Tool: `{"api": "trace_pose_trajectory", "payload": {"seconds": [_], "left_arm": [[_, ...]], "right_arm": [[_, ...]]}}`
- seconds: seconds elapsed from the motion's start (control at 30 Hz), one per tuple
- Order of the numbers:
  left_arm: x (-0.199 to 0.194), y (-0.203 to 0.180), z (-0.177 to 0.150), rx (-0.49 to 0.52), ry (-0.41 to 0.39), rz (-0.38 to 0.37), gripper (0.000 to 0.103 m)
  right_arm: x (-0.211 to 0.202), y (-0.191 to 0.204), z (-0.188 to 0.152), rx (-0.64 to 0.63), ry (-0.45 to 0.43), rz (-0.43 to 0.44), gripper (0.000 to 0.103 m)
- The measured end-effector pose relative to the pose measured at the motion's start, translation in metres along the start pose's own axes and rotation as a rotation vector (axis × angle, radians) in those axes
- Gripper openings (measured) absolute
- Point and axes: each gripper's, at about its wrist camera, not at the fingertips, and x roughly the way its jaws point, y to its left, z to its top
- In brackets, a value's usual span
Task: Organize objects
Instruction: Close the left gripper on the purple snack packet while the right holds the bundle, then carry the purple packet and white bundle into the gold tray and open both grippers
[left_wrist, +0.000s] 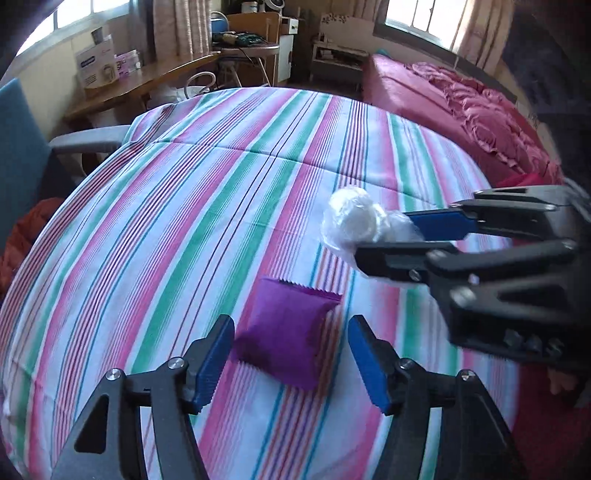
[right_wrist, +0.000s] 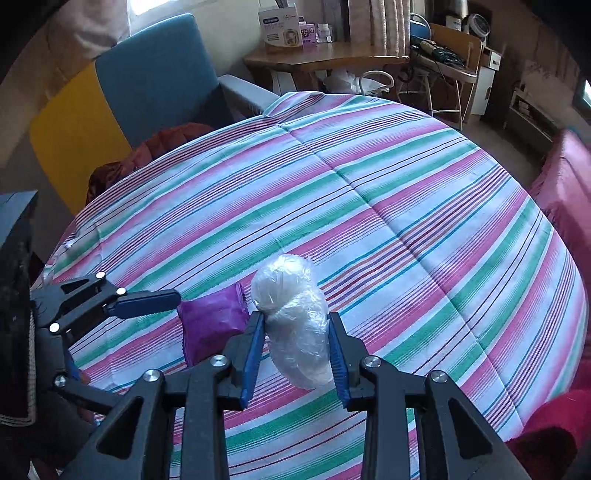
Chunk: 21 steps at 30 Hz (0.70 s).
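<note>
Left wrist view: left gripper (left_wrist: 291, 354) spread wide, empty, poised just short of the purple packet (left_wrist: 286, 334), which lies flat on the striped cloth (left_wrist: 184, 221) between the two blue pads but touched by neither. Right gripper (left_wrist: 384, 236) reaching in from the right, fingers pinched narrow around a clear plastic bundle (left_wrist: 351, 221) with something white inside. Hard to tell from this angle whether the bundle is lifted or brushing the cloth. No bin, box or tray visible anywhere on the cloth, so no obvious destination.

Right wrist view: right gripper (right_wrist: 297, 350) closed onto the bundle (right_wrist: 295, 325), both pads pressing its sides, its top end sticking out past the fingertips. Packet (right_wrist: 214, 325) just to the left of the bundle, near it, flat on the cloth (right_wrist: 406, 221). Left gripper (right_wrist: 147, 299) at the left edge, one blue finger over the packet's far side, jaws apart.

Progress, as a judgement: early to middle. One item gripped, the other not yet grasped, nothing visibly sorted or placed. Left to do, probably: close on the packet, then carry both to wherever they belong, a spot not shown here. Rest of the cloth bare of other items.
</note>
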Motion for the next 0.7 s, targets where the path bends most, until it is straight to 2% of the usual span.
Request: {"api": "trace_pose_trajectory", "payload": {"seconds": [0.07,0.1,0.13,0.23,0.3,0.37,0.43,0.53,0.57,0.7], "left_arm": [[0.015,0.002,0.006,0.014,0.027,0.003,0.063],[0.020,0.005,0.005,0.015,0.036,-0.008,0.046],[0.023,0.005,0.005,0.015,0.037,-0.011,0.042],[0.015,0.006,-0.005,-0.030,-0.022,-0.036,0.039],[0.002,0.006,-0.018,-0.074,-0.064,-0.023,0.038],[-0.020,0.010,-0.039,-0.169,-0.103,-0.013,0.038],[-0.046,0.019,-0.062,-0.285,-0.139,0.022,0.038],[-0.088,0.029,-0.100,-0.448,-0.178,0.151,0.038],[-0.109,0.030,-0.120,-0.520,-0.187,0.217,0.038],[-0.172,0.033,-0.189,-0.706,-0.214,0.400,0.038]], "right_arm": [[0.002,-0.001,-0.001,0.000,0.008,0.002,0.034],[0.003,-0.001,-0.001,-0.001,0.012,0.001,0.034],[0.003,-0.001,-0.001,-0.001,0.014,0.001,0.034],[0.006,-0.001,-0.001,-0.009,0.020,-0.008,0.034],[0.007,-0.001,-0.001,-0.016,0.022,-0.001,0.034],[0.003,0.003,-0.003,-0.034,0.009,0.012,0.034],[-0.003,0.014,-0.003,-0.070,-0.018,0.079,0.034],[-0.016,0.042,-0.009,-0.190,-0.065,0.162,0.034],[-0.018,0.051,-0.013,-0.224,-0.062,0.191,0.034],[-0.023,0.093,-0.034,-0.386,-0.027,0.249,0.034]]}}
